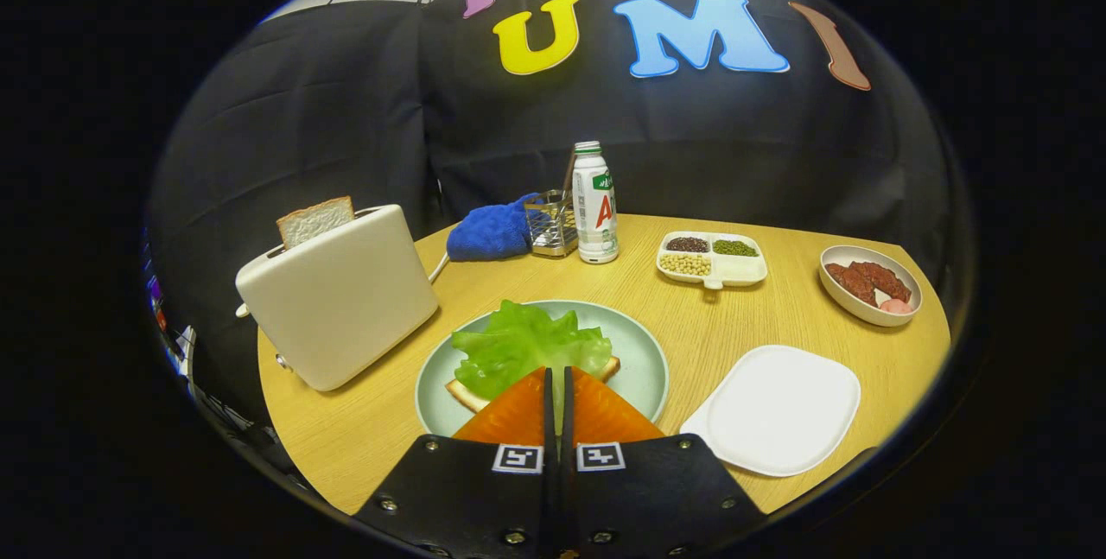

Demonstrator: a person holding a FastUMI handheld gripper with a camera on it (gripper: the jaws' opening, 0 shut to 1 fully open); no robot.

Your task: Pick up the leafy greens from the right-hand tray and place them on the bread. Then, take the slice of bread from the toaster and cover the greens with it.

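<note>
the gripper (557, 382) has its two fingers pressed almost together with only a thin slit between them and nothing pinched; their tips sit over the near edge of the leafy greens (523, 347). the greens lie spread on a slice of bread (467, 395), whose crust pokes out at both sides of the fingers, and the bread rests on a pale green plate (644, 369) in the middle of the round wooden table (760, 317). to the left of the plate, close to the table's rim, stands a cream toaster (341, 300) with a second slice of bread (315, 220) sticking up from its slot. to the right of the plate lies an empty white tray (778, 408), near the table's front edge. farther back stand a blue cloth (488, 231), a wire rack (551, 224), a white bottle (594, 205), a divided dish of beans (713, 258) and a bowl of meat (868, 284). bare tabletop lies open between the plate and the back row.
</note>
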